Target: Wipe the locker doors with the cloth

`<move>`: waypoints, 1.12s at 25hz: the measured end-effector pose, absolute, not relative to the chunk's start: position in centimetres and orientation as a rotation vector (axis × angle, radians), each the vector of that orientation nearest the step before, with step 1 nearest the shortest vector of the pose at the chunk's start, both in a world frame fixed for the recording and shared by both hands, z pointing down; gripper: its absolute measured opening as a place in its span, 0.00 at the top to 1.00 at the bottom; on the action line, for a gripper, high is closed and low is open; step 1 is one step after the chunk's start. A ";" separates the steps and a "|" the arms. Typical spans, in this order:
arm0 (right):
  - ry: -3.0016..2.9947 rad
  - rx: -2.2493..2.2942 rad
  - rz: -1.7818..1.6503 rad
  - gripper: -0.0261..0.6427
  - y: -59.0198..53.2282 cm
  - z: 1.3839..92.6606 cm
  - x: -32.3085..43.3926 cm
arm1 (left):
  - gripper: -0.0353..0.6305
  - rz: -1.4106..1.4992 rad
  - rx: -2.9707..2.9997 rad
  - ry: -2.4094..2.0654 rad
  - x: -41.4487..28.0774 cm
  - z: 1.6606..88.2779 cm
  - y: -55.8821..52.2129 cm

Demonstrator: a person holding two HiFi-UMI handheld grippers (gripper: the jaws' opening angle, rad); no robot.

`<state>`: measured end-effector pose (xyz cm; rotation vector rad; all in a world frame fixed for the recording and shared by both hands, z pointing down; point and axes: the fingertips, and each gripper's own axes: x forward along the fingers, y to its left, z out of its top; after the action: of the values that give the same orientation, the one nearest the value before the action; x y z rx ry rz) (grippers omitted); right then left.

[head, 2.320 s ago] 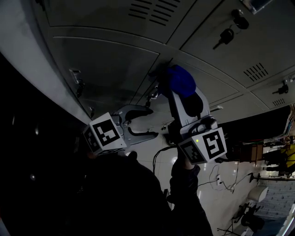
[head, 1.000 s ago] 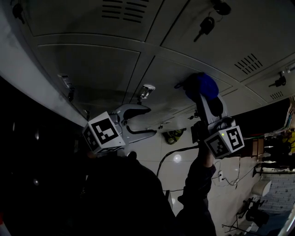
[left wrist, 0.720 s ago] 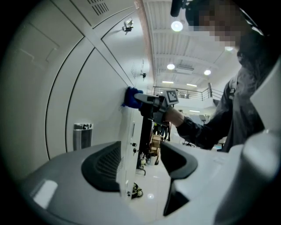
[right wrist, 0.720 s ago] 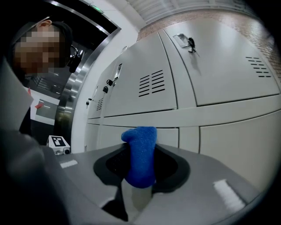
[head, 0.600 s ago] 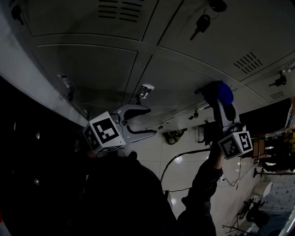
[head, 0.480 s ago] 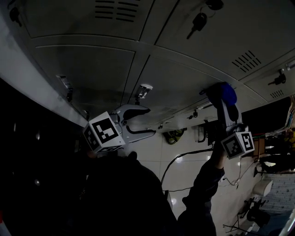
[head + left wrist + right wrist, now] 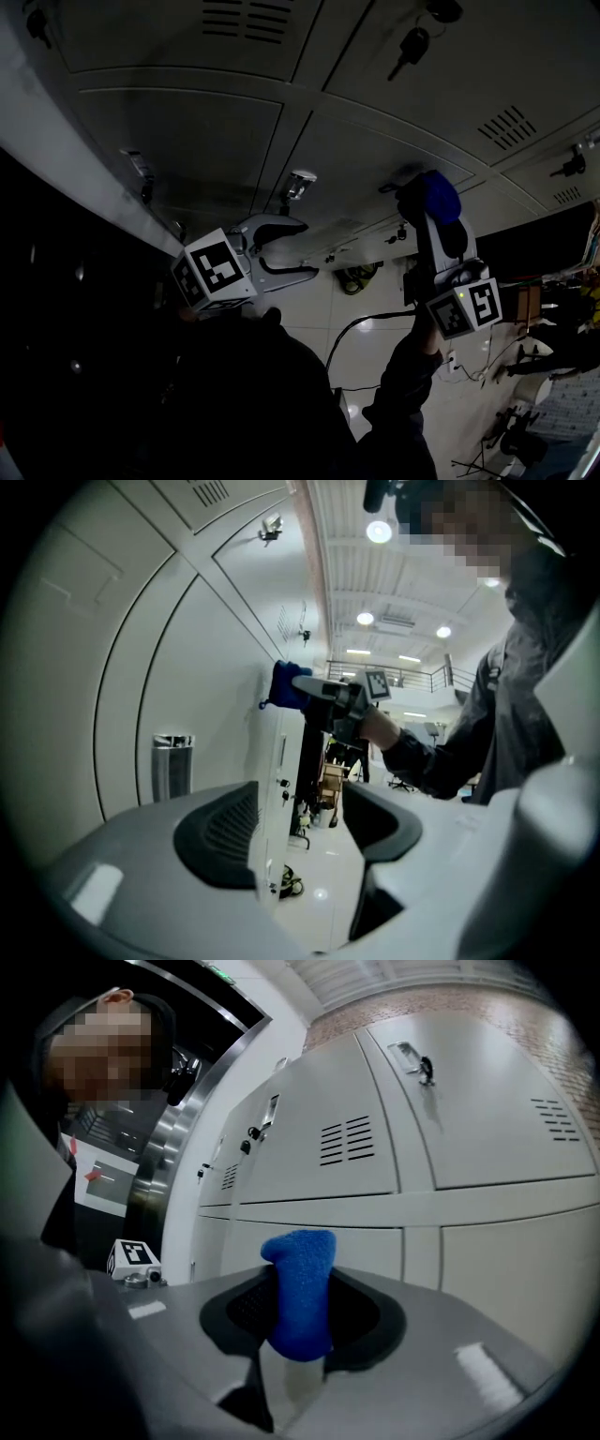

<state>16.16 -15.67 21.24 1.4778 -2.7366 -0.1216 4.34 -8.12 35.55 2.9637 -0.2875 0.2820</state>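
A blue cloth (image 7: 439, 194) is pressed against a grey locker door (image 7: 356, 155) at the right of the head view. My right gripper (image 7: 427, 204) is shut on it. In the right gripper view the cloth (image 7: 300, 1288) sticks up from between the dark pads, with locker doors (image 7: 319, 1152) behind. My left gripper (image 7: 309, 248) hangs open below the lockers, holding nothing. In the left gripper view its pads (image 7: 220, 832) stand apart, and the cloth (image 7: 286, 684) shows far ahead against the locker face.
A key (image 7: 410, 45) hangs from a lock on the upper door, and a metal latch (image 7: 300, 183) sticks out between the grippers. Cables (image 7: 352, 323) lie on the white floor below. Furniture (image 7: 553, 319) stands at the right. A dark wall panel (image 7: 56, 281) fills the left.
My right gripper carried the cloth rightward across the locker door, then came back a little to the left. The left gripper has stayed open in place.
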 end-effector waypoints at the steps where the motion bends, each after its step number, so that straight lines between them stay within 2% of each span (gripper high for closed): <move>1: -2.756 1.443 -0.119 0.77 -15.6 21.6 14.9 | 0.55 0.282 2.961 -0.296 4.1 35.6 -8.1; 9: -2.885 1.186 -0.049 0.77 -16.3 24.3 5.2 | 0.55 0.262 2.936 -0.388 1.2 35.7 -8.1; 16: -2.940 1.088 -0.038 0.77 -17.3 25.2 0.3 | 0.55 0.256 2.924 -0.449 -1.0 35.8 -8.1; 22: -2.943 1.100 -0.035 0.77 -17.7 25.6 0.1 | 0.55 0.247 2.922 -0.464 -1.3 35.7 -8.2; 28: -2.899 1.167 -0.043 0.77 -17.8 25.8 3.1 | 0.55 0.251 2.939 -0.418 0.1 35.6 -8.2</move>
<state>3.06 -17.80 25.83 1.1669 -2.8993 -0.0429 0.10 -8.24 35.58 2.9392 -0.4176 0.2505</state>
